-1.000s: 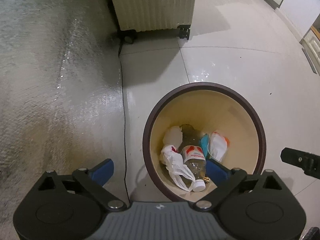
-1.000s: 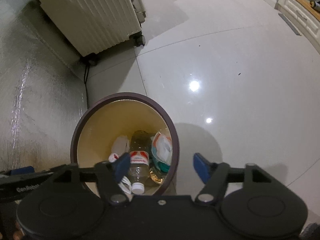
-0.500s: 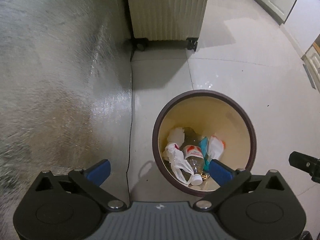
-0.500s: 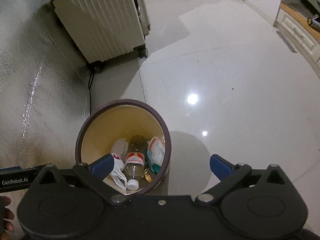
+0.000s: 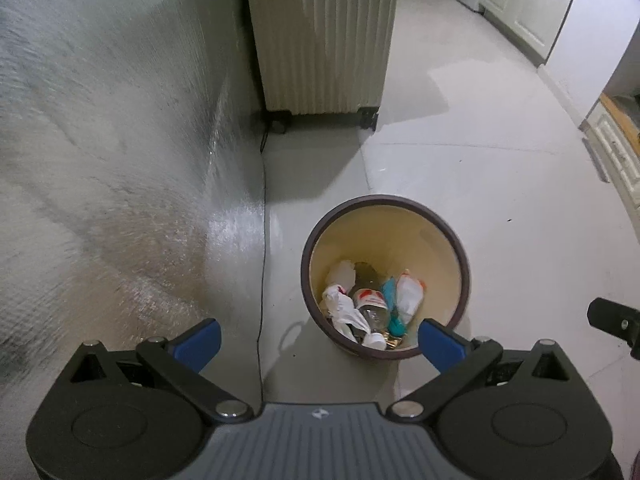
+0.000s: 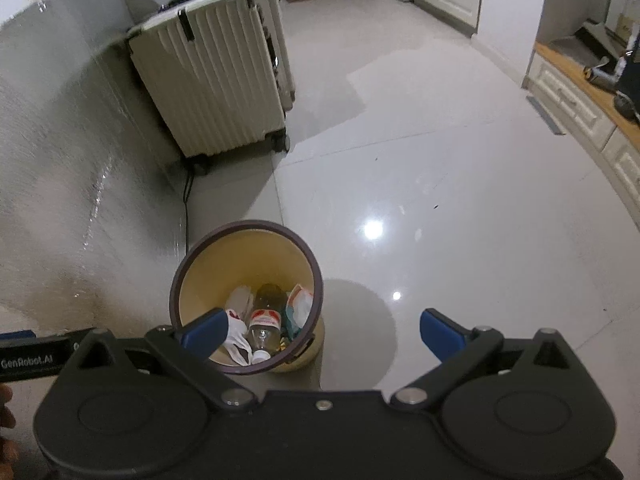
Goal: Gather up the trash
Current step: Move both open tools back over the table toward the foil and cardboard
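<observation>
Both the left gripper (image 5: 318,338) and the right gripper (image 6: 322,330) are wide and empty; the bin (image 5: 460,256) at lower centre holds the trash, so search the floor for more

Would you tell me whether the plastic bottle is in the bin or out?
In. The plastic bottle lies at the bottom of the bin, among wrappers.

Glossy pale tile floor (image 6: 460,168) reflects a ceiling light. A cream ribbed suitcase (image 5: 320,40) stands at twelve o'clock beside a silvery wall (image 5: 100,120); white cabinets (image 6: 568,100) at two o'clock.
</observation>
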`<state>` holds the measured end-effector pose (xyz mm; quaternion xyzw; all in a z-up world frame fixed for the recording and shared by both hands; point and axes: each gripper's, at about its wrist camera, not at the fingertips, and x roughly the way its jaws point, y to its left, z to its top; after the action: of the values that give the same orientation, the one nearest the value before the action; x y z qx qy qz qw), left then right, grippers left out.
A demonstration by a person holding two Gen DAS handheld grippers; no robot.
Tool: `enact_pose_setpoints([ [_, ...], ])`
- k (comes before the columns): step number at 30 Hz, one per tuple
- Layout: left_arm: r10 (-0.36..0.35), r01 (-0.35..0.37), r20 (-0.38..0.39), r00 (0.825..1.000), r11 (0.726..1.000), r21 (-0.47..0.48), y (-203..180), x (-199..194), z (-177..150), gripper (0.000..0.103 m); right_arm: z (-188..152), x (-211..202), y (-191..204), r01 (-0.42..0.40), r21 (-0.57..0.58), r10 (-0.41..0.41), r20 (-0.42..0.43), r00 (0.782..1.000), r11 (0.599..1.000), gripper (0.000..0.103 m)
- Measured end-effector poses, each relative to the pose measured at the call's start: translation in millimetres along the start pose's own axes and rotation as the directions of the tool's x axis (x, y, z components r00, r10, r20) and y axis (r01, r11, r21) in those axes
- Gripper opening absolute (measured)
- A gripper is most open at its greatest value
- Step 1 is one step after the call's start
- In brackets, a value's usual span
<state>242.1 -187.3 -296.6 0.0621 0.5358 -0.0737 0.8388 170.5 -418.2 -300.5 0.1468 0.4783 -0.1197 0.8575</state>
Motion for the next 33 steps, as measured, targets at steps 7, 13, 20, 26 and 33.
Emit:
enact_pose_setpoints([
  [7, -0.012, 0.012, 0.064, 0.998, 1.000, -0.005, 2.1, -57.0, -10.6, 0.103, -5.1, -60.0, -3.5, 0.018, -0.023, -0.016, 0.070, 0.997, 1.000, 0.103],
  [13, -0.037, 0.036, 0.132, 0.991, 0.999, 0.005, 1.0, -106.0, -15.9, 0.103, -11.5, -99.2, -12.3, 0.031, -0.019, -0.029, 0.104, 0.994, 0.999, 0.103],
  [20, -0.055, 0.051, 0.219, 0.974, 0.998, 0.025, 4.3, -162.0, -20.2, 0.103, -13.2, -152.8, -17.1, 0.030, -0.001, -0.029, 0.174, 0.984, 1.000, 0.103],
  [26, -0.073, 0.060, 0.302, 0.951, 0.997, 0.052, 10.0, -207.7, -20.8, 0.103, -9.5, -196.6, -9.3, 0.022, -0.009, -0.019, 0.262, 0.965, 1.000, 0.103],
  [33, -0.099, 0.080, 0.405, 0.909, 0.995, 0.063, 19.3, -261.2, -17.1, 0.103, -2.1, -249.5, 4.9, -0.023, -0.025, 0.031, 0.378, 0.925, 0.999, 0.103],
])
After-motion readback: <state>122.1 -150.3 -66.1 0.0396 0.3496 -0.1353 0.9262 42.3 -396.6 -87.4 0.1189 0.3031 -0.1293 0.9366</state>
